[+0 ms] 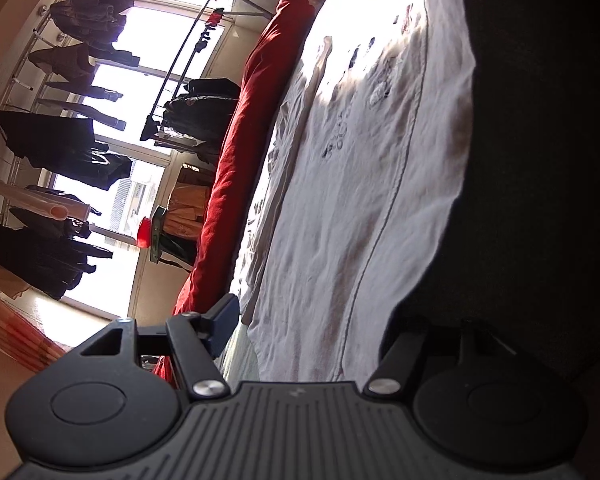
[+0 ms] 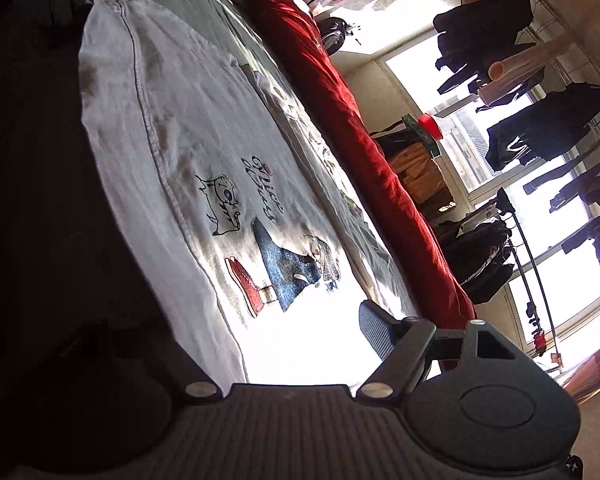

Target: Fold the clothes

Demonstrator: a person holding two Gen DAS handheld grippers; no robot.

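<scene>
A white T-shirt [image 1: 360, 168] with a printed design lies spread flat on the bed; in the right wrist view the shirt [image 2: 204, 168] shows a cartoon, script lettering and shoe prints. My left gripper [image 1: 312, 320] is open, its jaws wide apart either side of the shirt's near edge; one finger [image 1: 224, 316] shows, the other is lost in shadow. My right gripper [image 2: 268, 332] is open too, one ribbed finger [image 2: 376, 332] over the shirt's bright end, the other in dark shadow. Both views are rolled sideways.
A long red blanket roll [image 1: 236, 184] lies along the far side of the shirt, also in the right wrist view [image 2: 380, 168]. Beyond it are bright windows [image 2: 540, 216], drying racks with dark clothes [image 1: 60, 148] and a red lamp [image 1: 145, 233].
</scene>
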